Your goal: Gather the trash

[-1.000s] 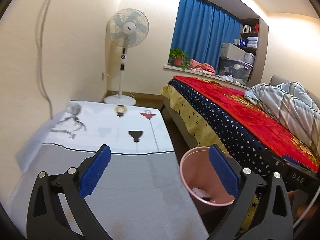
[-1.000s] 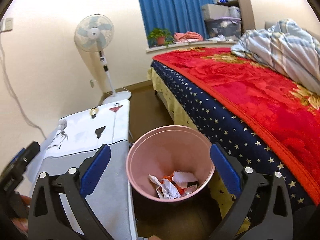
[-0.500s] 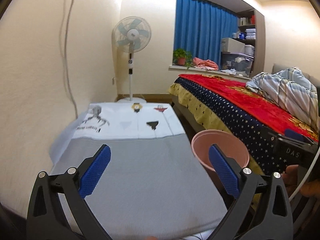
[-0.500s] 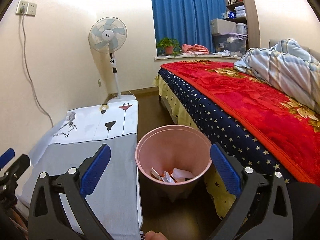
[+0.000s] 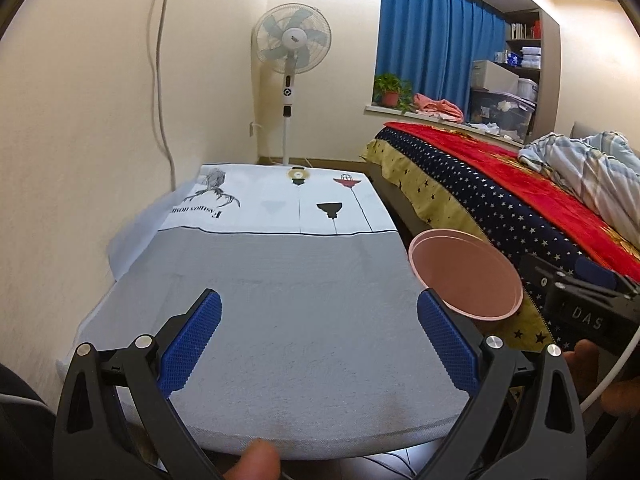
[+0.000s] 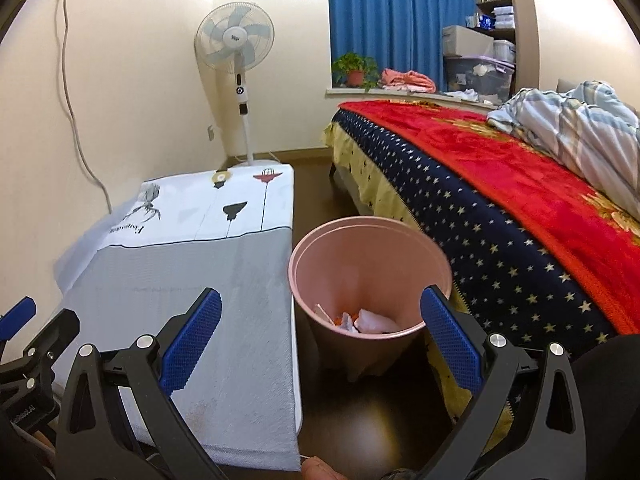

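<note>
A pink trash bin (image 6: 370, 276) stands on the dark floor between the low table and the bed, with crumpled white and orange scraps (image 6: 360, 320) in its bottom. In the left wrist view only the bin (image 5: 466, 276) rim and inner wall show, right of the table. My left gripper (image 5: 318, 344) hovers open over the grey cloth near the table's front edge, holding nothing. My right gripper (image 6: 320, 344) is open and empty, just before the bin and above the floor. The other gripper (image 5: 580, 300) shows at the right edge of the left wrist view.
A low table (image 5: 280, 288) under a grey and white printed cloth runs along the left wall. A bed (image 6: 520, 208) with a red and starry blanket fills the right. A standing fan (image 6: 236, 48) and a wall cable (image 6: 76, 120) stand behind the table.
Both grippers have drawn back and tilted up from the bin, so more of the table and room shows. They stay open and empty.
</note>
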Available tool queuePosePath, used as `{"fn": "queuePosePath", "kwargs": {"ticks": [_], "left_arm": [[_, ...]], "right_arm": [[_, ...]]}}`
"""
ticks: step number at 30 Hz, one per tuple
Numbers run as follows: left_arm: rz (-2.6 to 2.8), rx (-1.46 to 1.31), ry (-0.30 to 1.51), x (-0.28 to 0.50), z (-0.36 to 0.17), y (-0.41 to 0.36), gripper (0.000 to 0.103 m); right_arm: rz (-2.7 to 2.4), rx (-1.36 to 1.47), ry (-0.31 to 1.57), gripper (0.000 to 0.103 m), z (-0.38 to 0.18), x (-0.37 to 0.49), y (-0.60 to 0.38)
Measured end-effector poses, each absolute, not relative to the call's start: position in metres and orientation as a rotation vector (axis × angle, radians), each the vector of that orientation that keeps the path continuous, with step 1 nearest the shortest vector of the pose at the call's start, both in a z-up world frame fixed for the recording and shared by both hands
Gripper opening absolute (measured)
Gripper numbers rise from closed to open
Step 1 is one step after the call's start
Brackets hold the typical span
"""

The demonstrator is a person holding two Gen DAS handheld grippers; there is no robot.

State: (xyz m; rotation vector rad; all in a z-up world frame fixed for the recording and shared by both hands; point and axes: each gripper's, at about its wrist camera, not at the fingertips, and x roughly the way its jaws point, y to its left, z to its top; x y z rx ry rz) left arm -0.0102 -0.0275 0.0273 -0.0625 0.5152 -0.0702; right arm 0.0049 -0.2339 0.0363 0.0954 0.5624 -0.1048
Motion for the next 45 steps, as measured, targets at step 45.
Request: {"fn": "queuePosePath", "kwargs": {"ticks": [45], "left_arm": [[-0.032,-0.089,0.538,-0.004,0.018,-0.024,0.095]], "right_arm": [[-0.085,0.067,0.573,0.098,0.029,0.014,-0.217]]}}
